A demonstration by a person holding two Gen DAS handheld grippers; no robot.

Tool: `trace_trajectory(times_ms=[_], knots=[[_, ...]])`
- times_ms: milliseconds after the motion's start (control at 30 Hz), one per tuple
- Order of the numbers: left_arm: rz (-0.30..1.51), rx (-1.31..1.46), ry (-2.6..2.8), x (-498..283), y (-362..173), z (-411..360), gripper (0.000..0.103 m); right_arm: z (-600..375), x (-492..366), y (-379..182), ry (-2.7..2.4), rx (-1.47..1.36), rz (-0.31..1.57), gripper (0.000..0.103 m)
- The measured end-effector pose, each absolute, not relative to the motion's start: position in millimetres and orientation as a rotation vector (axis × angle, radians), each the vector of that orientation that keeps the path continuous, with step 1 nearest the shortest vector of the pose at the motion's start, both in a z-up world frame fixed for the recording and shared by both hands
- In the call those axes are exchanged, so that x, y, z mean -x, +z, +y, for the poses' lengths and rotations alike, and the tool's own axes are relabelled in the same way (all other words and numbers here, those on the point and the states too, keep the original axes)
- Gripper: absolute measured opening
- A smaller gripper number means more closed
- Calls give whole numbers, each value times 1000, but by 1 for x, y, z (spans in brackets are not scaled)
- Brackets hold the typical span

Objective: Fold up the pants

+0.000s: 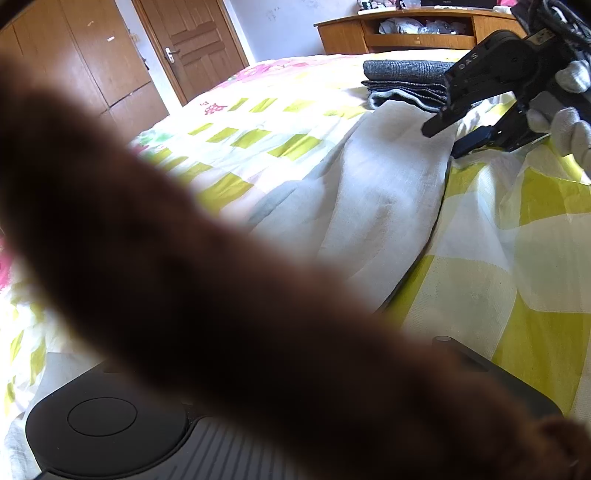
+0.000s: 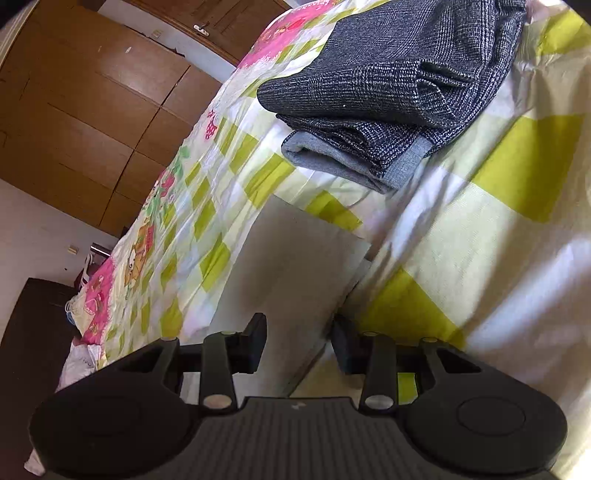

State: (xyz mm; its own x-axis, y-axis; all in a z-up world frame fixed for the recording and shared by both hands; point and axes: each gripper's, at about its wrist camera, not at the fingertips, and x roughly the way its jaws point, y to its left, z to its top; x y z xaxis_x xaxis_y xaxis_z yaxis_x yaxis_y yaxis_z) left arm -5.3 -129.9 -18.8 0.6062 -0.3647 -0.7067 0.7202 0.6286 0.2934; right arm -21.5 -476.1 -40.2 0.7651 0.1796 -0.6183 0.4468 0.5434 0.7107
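Observation:
White pants [image 1: 373,206] lie stretched along the bed; the right wrist view shows their far end [image 2: 291,254] as a flat pale panel. My right gripper [image 2: 299,343] is open, its fingers either side of the pants' edge; it also shows in the left wrist view [image 1: 448,138], held by a white-gloved hand. A blurred dark brown shape [image 1: 192,266] covers most of the left wrist view and hides my left gripper's fingers.
A stack of folded dark grey pants [image 2: 388,99] sits on the yellow-checked bedspread [image 2: 517,166] beyond the white pants, also in the left wrist view [image 1: 406,83]. Wooden wardrobe doors [image 1: 85,62] and a wooden shelf [image 1: 406,33] stand beyond the bed.

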Motion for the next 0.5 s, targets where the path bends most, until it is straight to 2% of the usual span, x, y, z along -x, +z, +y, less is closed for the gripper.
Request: trace_trajectory(times_ms=[167,333,500], knots=[[652,-601,-679,3,-20,-130,53,-478,23,-46,-177,-1032,648,49],[654,-593,-681,2,-21,-130,53,-480,38,-36,-133,-1066,514,51],[659,-595,-681,-1,-22,-132,54,-482,23,-45,-124,-1056,573,51]])
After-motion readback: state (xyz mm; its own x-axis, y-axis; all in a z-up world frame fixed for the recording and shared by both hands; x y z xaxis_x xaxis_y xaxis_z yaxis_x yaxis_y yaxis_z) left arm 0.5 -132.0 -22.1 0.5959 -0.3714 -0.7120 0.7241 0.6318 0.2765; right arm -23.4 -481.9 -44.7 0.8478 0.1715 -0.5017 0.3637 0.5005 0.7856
